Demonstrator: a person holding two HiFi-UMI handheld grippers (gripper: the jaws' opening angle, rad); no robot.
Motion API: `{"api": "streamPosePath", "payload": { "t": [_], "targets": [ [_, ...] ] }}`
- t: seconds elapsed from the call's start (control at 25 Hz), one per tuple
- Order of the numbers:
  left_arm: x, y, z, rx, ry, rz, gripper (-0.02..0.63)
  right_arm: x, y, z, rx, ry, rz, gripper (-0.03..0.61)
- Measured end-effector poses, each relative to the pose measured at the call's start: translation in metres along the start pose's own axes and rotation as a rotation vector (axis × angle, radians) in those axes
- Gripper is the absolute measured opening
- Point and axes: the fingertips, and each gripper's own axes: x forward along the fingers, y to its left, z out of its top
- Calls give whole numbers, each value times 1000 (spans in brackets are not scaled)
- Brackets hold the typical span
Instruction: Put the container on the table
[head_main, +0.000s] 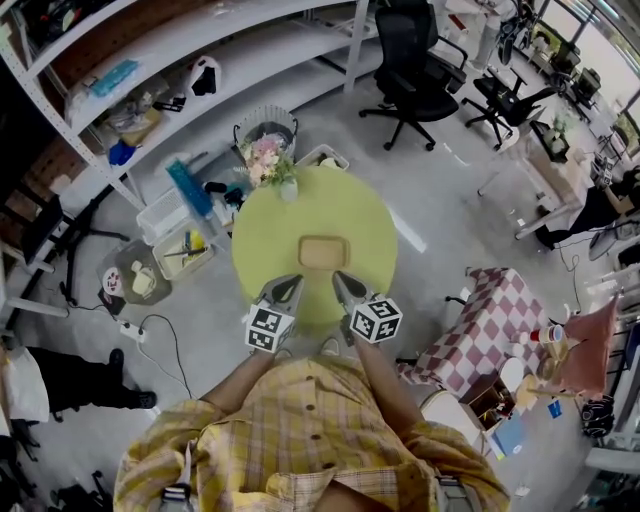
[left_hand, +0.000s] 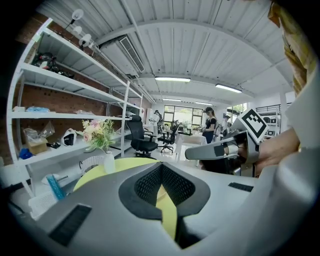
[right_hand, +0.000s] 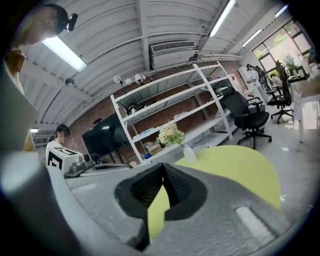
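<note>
**Operator:** Which step is in hand?

**Technician:** Judged from the layout, placement is complete. The container (head_main: 322, 252) rests flat on the table (head_main: 365, 215), near its centre, with neither tool touching it.

**Operator:** State of the tongs?

**Technician:** Left tongs (left_hand: 161, 166): pressed together, nothing between the pads. Right tongs (right_hand: 163, 166): likewise pressed together and empty. Both hang side by side at the table's near edge, with their tips toward the container but short of it.

**Operator:** What does the next move call for?

**Technician:** Probably only withdrawal. Clear both tools away without nudging the container or the flower vase (head_main: 288, 188) at the far edge.

**Operator:** Container description?

**Technician:** Shallow, rectangular with rounded corners, tan, with a raised rim and open top. It appears empty. The material cannot be determined.
</note>
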Motion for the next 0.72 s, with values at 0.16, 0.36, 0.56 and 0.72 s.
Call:
{"api": "streamPosePath", "payload": {
  "t": [0.16, 0.36, 0.56, 0.72],
  "targets": [
    [1, -5, 3, 6, 0, -11, 5, -3, 2, 1, -65, 7, -14, -2],
    [0, -5, 1, 12, 1, -22, 5, -4, 4, 0, -105, 10, -19, -2],
    [1, -8, 3, -5, -6, -28, 5, -8, 7, 0, -134, 11, -13, -2],
    [0, -12, 5, -35, -24, -54, 5, -9, 8, -3, -157, 14, -7, -2]
  ]
}}
